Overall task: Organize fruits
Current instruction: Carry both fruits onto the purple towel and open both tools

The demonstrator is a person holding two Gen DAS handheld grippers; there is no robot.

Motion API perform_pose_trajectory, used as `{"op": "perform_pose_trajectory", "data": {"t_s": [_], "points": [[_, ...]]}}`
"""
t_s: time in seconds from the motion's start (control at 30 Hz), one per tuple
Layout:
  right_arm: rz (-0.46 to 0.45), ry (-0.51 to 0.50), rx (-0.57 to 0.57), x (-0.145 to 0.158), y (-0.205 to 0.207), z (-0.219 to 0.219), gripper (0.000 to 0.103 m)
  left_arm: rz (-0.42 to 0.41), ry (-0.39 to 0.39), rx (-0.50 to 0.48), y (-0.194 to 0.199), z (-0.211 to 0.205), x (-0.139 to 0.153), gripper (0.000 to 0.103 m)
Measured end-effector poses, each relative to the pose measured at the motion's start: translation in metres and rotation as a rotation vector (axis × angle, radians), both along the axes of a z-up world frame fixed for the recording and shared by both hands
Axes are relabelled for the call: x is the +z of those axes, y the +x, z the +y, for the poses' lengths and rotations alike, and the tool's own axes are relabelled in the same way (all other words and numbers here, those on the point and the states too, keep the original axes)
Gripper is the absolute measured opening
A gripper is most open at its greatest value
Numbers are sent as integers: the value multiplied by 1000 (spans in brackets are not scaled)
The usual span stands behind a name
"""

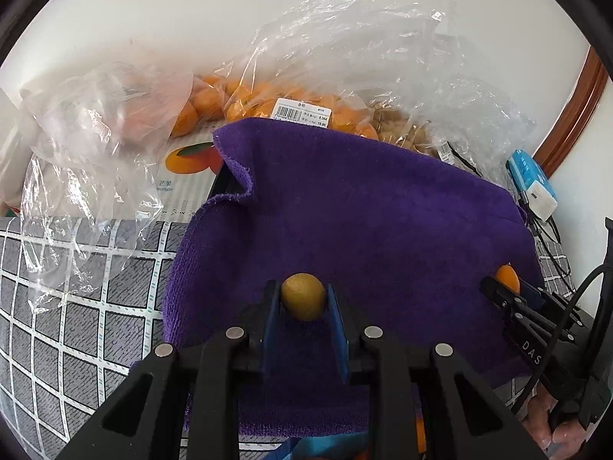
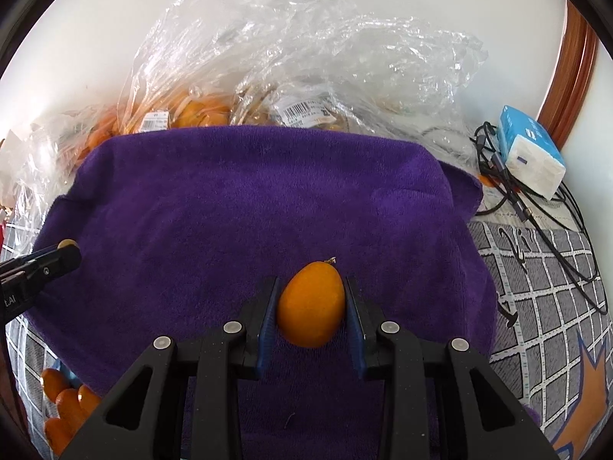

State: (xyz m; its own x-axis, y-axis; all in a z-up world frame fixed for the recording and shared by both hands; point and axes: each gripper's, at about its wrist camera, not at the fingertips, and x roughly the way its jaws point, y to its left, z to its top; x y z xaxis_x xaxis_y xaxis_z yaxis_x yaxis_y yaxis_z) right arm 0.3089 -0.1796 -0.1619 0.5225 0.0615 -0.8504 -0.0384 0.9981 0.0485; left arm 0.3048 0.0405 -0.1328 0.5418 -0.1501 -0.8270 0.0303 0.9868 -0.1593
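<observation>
Both grippers [image 1: 303,299] [image 2: 311,306] tilted down, fruit-laden

A purple terry towel [image 2: 249,199] lies spread over the grey checked tablecloth [image 2: 544,291]. Behind the towel, against the wall, sit clear plastic bags of orange fruit [image 1: 237,103]. Right of the towel lie a blue-and-white tissue pack [image 2: 532,153] and tangled black cables [image 2: 536,207].

A gray cloth with white squares [image 2: 544,291] is covering the surface. A purple towel [image 2: 249,207] is lying on it. Clear bags of orange fruit [image 1: 245,99] are sitting behind the towel. Black cables [image 2: 536,207] and a blue-and-white pack [image 2: 532,153] are lying on the right.
</observation>
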Motion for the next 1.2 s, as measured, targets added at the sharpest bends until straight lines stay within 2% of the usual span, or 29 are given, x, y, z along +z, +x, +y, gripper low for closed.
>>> {"op": "perform_pose_trajectory", "data": {"t_s": [0.4, 0.43, 0.5, 0.6, 0.63, 0.77, 0.97, 1.07, 1.13, 1.2], "points": [[-2, 17, 1, -3, -1, 1, 35, 23, 13, 4, -2, -3, -5, 24], [2, 23, 7, -2, -2, 1, 37, 21, 16, 2, -1, -4, -5, 24], [6, 26, 15, 1, -4, 3, 49, 25, 24, -8, -1, -7, -4, 28], [-18, 14, 9, 12, -11, 3, 63, 18, -14, -26, -2, -8, 3, 45], [-32, 17, 0, 18, -15, 1, 65, 3, -23, -20, -5, -7, 8, 51], [-77, 40, -39, 43, -31, -9, 77, -54, -29, 0, -18, -5, 26, 53], [-94, 85, -67, 69, -65, -21, 77, -114, 5, 12, -59, 2, 48, 53], [-116, 48, -88, 77, -85, -21, 77, -132, 6, 38, -85, 12, 56, 53], [-141, -5, -124, 83, -99, -20, 77, -159, 30, 45, -102, 18, 58, 53], [-158, -8, -126, 88, -114, -20, 77, -176, 60, 67, -119, 25, 58, 53]]}}
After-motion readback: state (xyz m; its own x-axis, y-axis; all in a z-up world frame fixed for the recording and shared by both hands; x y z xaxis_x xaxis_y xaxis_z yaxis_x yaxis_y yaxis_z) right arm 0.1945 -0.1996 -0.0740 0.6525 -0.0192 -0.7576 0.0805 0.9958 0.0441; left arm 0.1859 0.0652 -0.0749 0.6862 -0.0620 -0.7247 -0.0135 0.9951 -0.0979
